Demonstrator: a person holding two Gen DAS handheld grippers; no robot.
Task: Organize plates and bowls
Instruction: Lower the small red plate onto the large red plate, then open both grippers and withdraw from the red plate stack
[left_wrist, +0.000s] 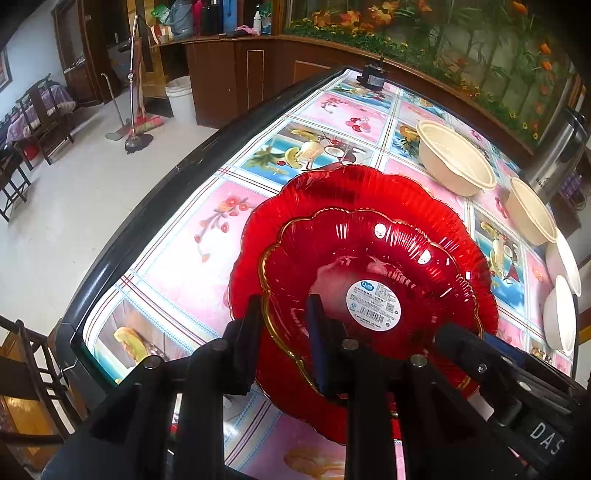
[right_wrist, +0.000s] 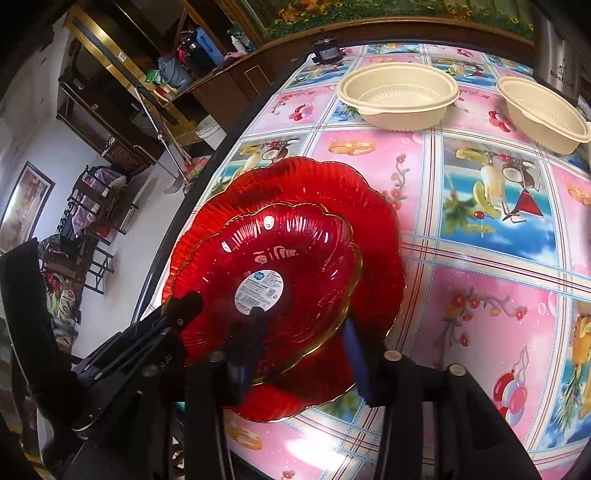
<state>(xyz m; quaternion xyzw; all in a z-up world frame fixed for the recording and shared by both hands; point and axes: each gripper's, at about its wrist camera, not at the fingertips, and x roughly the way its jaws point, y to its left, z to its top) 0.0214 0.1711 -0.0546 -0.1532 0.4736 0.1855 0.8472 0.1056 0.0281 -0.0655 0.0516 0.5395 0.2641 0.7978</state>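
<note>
A small red scalloped plate (left_wrist: 373, 273) with a gold rim and a round white sticker lies inside a larger red plate (left_wrist: 317, 195) on the table. My left gripper (left_wrist: 284, 321) straddles the small plate's near left rim, one finger outside, one inside. My right gripper (right_wrist: 299, 347) straddles the small plate (right_wrist: 273, 266) at its near right rim above the large plate (right_wrist: 369, 206). Both sets of jaws stand a little apart around the rim. The right gripper's body shows in the left view (left_wrist: 491, 365), and the left one's in the right view (right_wrist: 140, 347).
Two cream plastic bowls (right_wrist: 399, 96) (right_wrist: 543, 114) stand at the far side of the flowery tablecloth (right_wrist: 480, 295). White bowls (left_wrist: 561, 314) sit at the right edge. A steel urn (left_wrist: 557, 147) and a small black object (left_wrist: 371, 75) stand at the back. The table's dark edge (left_wrist: 147, 206) runs on the left.
</note>
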